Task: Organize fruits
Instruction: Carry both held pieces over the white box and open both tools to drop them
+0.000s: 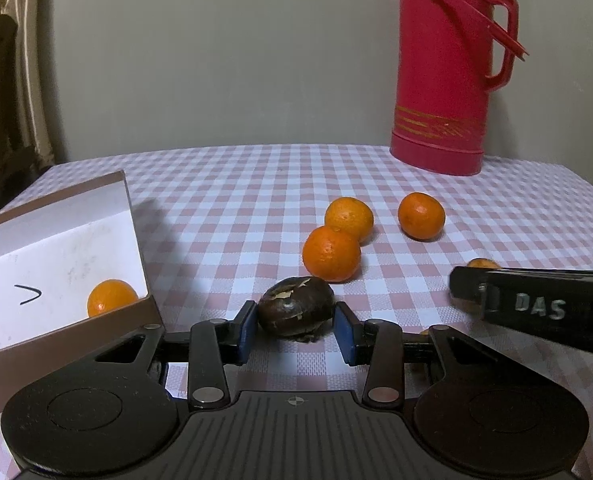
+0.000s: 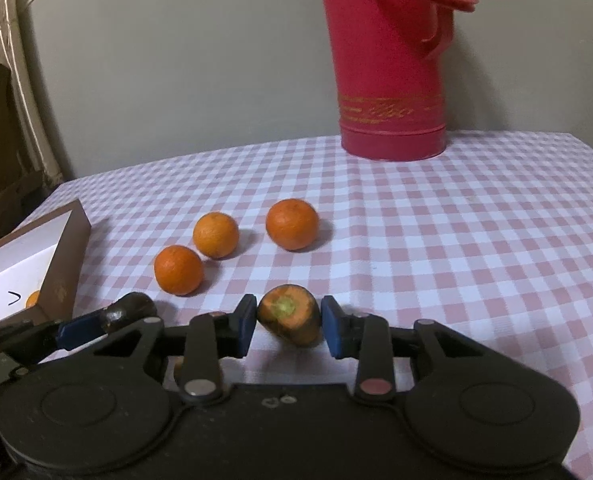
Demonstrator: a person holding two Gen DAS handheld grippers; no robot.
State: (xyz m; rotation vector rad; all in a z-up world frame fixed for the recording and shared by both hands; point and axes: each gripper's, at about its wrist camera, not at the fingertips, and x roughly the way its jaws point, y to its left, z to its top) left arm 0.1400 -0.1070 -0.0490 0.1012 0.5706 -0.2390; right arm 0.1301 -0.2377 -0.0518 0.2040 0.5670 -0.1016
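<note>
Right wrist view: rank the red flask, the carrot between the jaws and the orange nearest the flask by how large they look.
1. red flask, by far the largest, its top cut off by the frame.
2. carrot and the orange nearest the flask: they look about alike, and the carrot sits closer to the camera, so I won't rank them.

"DAS" on right tongs (image 1: 536,308)

Glossy red plastic flask (image 1: 448,68) on matt checked cloth (image 1: 256,184); dimpled shiny oranges (image 1: 331,254); matt brown cardboard box (image 1: 56,248), white inside.
</note>
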